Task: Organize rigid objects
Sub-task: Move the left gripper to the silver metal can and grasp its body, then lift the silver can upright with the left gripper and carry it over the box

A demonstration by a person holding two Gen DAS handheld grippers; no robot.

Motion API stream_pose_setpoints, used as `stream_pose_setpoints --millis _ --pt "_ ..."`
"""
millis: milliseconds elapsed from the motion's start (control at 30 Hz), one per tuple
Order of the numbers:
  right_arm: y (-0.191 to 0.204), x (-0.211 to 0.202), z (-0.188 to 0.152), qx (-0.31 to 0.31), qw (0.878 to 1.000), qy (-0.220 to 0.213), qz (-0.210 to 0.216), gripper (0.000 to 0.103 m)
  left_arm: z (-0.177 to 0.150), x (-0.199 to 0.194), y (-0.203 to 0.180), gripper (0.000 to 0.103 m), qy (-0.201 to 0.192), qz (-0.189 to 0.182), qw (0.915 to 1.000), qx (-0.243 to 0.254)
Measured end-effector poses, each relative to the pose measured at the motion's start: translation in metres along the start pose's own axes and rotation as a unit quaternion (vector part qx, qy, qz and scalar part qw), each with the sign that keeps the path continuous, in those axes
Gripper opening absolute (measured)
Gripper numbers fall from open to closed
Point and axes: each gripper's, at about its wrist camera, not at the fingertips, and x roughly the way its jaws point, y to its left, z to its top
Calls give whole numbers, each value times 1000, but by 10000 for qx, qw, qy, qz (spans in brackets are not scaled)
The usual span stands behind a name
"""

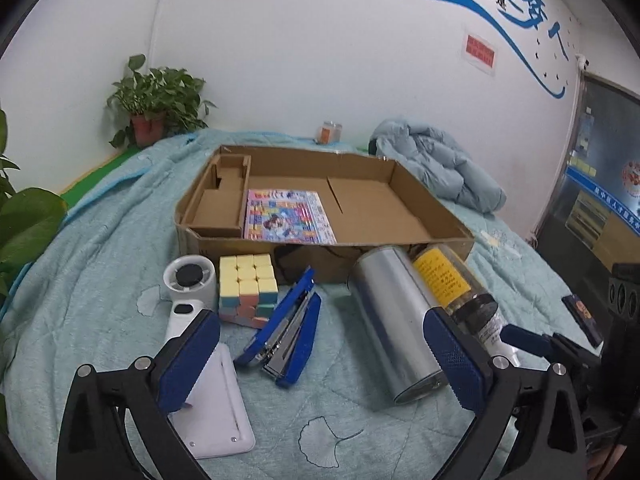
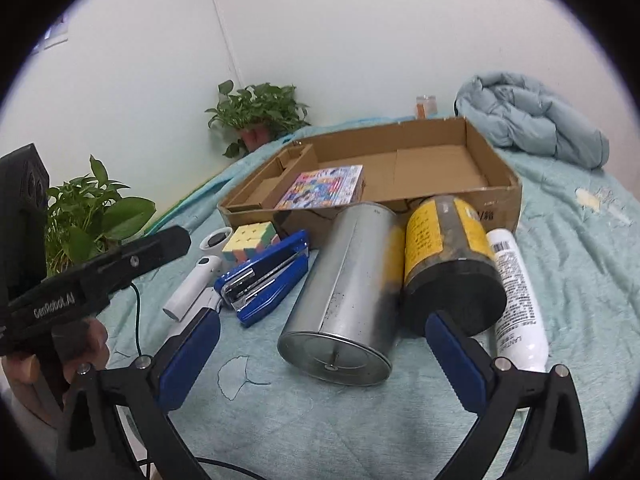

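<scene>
A shallow cardboard box lies on the blanket with a colourful flat packet inside. In front of it lie a white handheld fan, a pastel puzzle cube, a blue stapler, a silver can on its side, a yellow-labelled jar and a white tube. My left gripper hangs open over the stapler and can. My right gripper is open at the can's near end.
A white flat slab lies under the left finger. Potted plants stand at the left and a crumpled blue jacket behind the box. A hand holds the left tool's handle.
</scene>
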Motion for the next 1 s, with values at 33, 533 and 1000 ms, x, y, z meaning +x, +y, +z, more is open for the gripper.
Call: stream_pose_setpoints --millis 33,533,1000 --pt "-1 4 1 93 9999 85 88 102 0 5 1 103 101 -10 9999 -16" --pt "-25 40 -5 700 9850 1547 316 80 -11 38 22 102 1148 -1044 9861 -603" --pt "-24 23 -17 604 9522 2683 1330 81 -49 69 -12 100 2509 -1923 9475 -486"
